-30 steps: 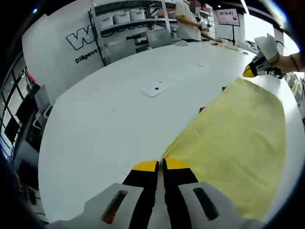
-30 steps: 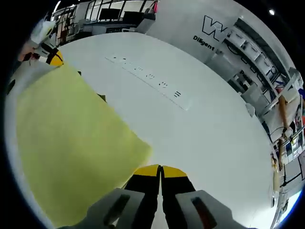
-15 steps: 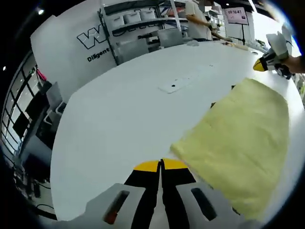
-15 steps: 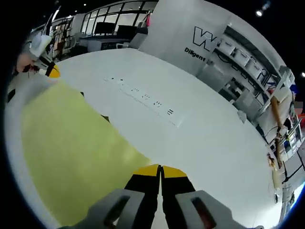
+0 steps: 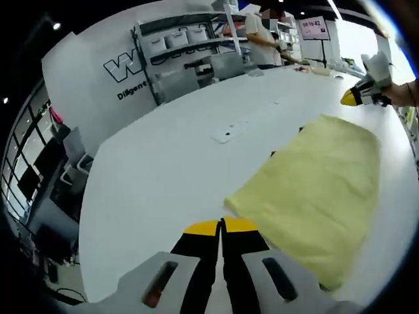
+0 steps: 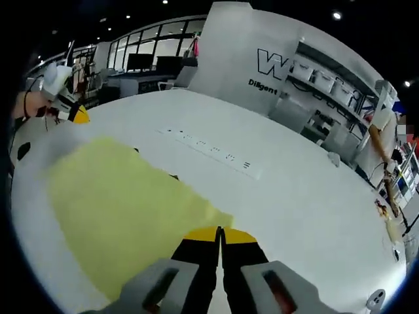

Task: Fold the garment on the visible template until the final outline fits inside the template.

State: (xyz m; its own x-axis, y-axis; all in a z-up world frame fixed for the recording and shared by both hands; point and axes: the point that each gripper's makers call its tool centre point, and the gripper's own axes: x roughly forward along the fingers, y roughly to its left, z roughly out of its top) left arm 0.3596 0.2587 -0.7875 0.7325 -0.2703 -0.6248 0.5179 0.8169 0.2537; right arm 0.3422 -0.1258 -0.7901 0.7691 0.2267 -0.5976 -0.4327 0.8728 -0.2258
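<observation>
pale yellow folded cloth garment [image 5: 319, 196] lies right of centre on the white table [image 5: 163, 170], both grippers [image 5: 221, 226] [image 6: 219, 234] pressed together, empty.

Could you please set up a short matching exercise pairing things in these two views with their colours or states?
Things:
1. garment
2. table
3. left gripper
4. wall lettering

Descriptions:
A. white, bare beside the cloth
B. black, on a white panel
C. pale yellow, lying flat
D. jaws closed, yellow tips together, just short of the cloth's corner

Pairs: 1-C, 2-A, 3-D, 4-B
</observation>
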